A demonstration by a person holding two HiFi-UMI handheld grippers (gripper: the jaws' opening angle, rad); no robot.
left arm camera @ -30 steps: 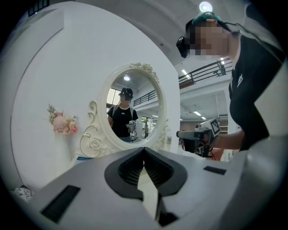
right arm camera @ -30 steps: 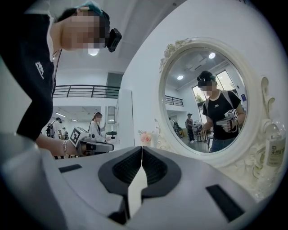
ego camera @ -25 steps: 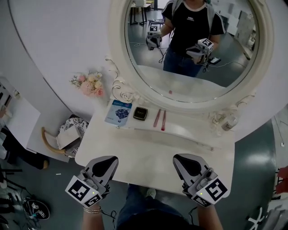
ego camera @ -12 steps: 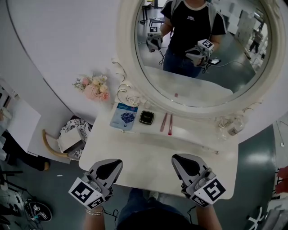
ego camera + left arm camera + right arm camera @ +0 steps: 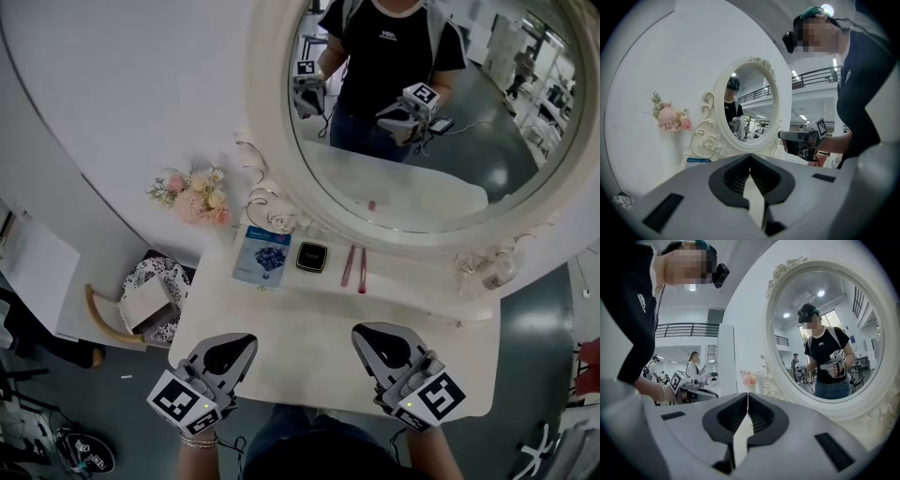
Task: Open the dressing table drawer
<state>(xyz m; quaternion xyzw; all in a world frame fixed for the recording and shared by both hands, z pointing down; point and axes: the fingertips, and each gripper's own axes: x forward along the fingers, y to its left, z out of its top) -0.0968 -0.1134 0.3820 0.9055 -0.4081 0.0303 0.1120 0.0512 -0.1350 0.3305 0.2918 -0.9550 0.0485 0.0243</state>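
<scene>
Two risks stand out, and both are tied to what is hidden. No drawer front is shown in any view. It is judged to sit under the front edge of the white dressing desk (image 5: 300,328), below the top and out of sight from the head view, so its handle has to be found blind or after a stoop.

The large oval mirror in its cream carved frame (image 5: 270,131) is mounted at the back, well apart from the claws, and is unlikely to be struck.

The left claw (image 5: 234,343) and the right claw (image 5: 367,334) are held over the desk's near edge, both clenched on nothing, jaws pressed together. A handle approached in that state can only be knocked, not gripped, so the jaws must be parted first.

The desk could be jolted by a hard or skewed pull, and the small things along its back could be shaken: the blue sachet (image 5: 262,255), the black square compact (image 5: 311,256), the two pink sticks (image 5: 354,267), and what looks like a small clear bottle (image 5: 495,272), judged the likeliest to topple.
</scene>
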